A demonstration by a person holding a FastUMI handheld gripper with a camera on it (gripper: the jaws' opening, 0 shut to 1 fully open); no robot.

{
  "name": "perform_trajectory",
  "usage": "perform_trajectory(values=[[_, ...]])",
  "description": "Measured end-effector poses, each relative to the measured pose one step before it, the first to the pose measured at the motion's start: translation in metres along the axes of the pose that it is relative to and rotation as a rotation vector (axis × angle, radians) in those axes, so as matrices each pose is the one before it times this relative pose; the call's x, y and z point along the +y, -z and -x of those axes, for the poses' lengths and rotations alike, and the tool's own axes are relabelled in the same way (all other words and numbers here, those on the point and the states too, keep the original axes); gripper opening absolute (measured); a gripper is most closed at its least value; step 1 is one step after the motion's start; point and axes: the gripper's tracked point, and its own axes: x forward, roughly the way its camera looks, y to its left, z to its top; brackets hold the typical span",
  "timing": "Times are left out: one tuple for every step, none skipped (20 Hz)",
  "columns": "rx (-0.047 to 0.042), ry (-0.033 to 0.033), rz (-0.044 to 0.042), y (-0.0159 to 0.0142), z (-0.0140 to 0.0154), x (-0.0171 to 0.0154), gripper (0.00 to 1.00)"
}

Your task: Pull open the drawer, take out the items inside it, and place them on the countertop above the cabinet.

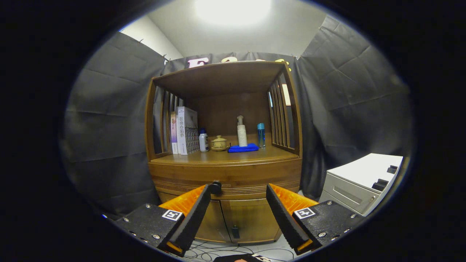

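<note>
— Well, where does the hand-held gripper [238, 191] stand?
— Before the brown wooden cabinet [225, 174], its two fingers spread wide with nothing between them. The small dark round knob [216, 187] of the shut wooden drawer [233, 176] sits right at the tip of the left finger; whether they touch, I cannot tell.
— And the countertop?
— The flat wooden countertop [255, 155] above the drawer carries upright books [185, 131] at its left, then a small white bottle with a blue cap [203, 140], a squat tan lidded pot [219, 143], a folded blue cloth [243, 148], a white pump bottle [241, 131] standing at the cloth's back, and a slim clear-blue bottle [261, 135].
— Any writing legible?
— The book spines bear characters, too small to read. Each finger mount carries a square black-and-white marker.
— Anything else?
— Two lower cabinet doors [236, 218] under the drawer, a white box-shaped unit [360, 182] off to the right, and cables [218, 251] on the floor.
</note>
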Motion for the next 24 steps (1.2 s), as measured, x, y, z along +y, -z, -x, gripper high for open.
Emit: perform_trajectory(values=[[0.00059,-0.00176,0.00497,0.00151,0.00044,0.00159,0.95],[-0.00095,-0.00183,0.00241,-0.00010,0.00039,0.00054,0.95],[-0.00072,-0.00234,0.00059,0.00011,0.00050,0.00107,0.95],[-0.00225,-0.00187,-0.00053,-0.00113,0.00027,0.00031,0.95],[-0.00295,-0.00048,-0.00098,-0.00071,-0.00053,-0.00003,0.95],[-0.00311,-0.00012,-0.00153,-0.00114,-0.00095,0.00015,0.95],[-0.00091,-0.00057,-0.00325,0.00015,-0.00260,0.00055,0.95],[0.00058,-0.00312,-0.00465,-0.00148,-0.00220,0.00073,0.95],[-0.00365,-0.00246,-0.00643,-0.00171,-0.00181,0.00105,0.95],[-0.00694,-0.00212,-0.00533,-0.00387,-0.00208,0.00076,0.96],[-0.00921,-0.00470,-0.00380,-0.00250,-0.00321,0.00177,0.96],[-0.00872,-0.00560,-0.00078,-0.00313,-0.00392,0.00198,0.96],[-0.00857,-0.00745,-0.00018,-0.00133,-0.00529,0.00243,0.95],[-0.00475,-0.00545,-0.00243,-0.00164,-0.00505,0.00186,0.95],[-0.00327,-0.00666,-0.00378,0.00046,-0.00524,0.00255,0.95],[0.00046,-0.00622,-0.00273,0.00004,-0.00606,0.00192,0.95],[-0.00187,-0.01028,-0.00309,0.00079,-0.00609,0.00372,0.95],[-0.00326,-0.01156,-0.00196,0.00057,-0.00684,0.00407,0.96],[0.00057,-0.00725,0.00571,0.00237,-0.00602,0.00249,0.96],[0.00471,-0.00138,0.01038,0.00332,-0.00652,0.00129,0.96],[0.00643,-0.00232,0.01090,0.00441,-0.00536,0.00109,0.96],[0.00497,-0.00511,0.00939,0.00272,-0.00493,0.00220,0.96],[0.00711,-0.00617,0.00641,0.00404,-0.00627,0.00323,0.96],[0.00947,-0.00715,0.00416,0.00357,-0.00612,0.00299,0.96]])
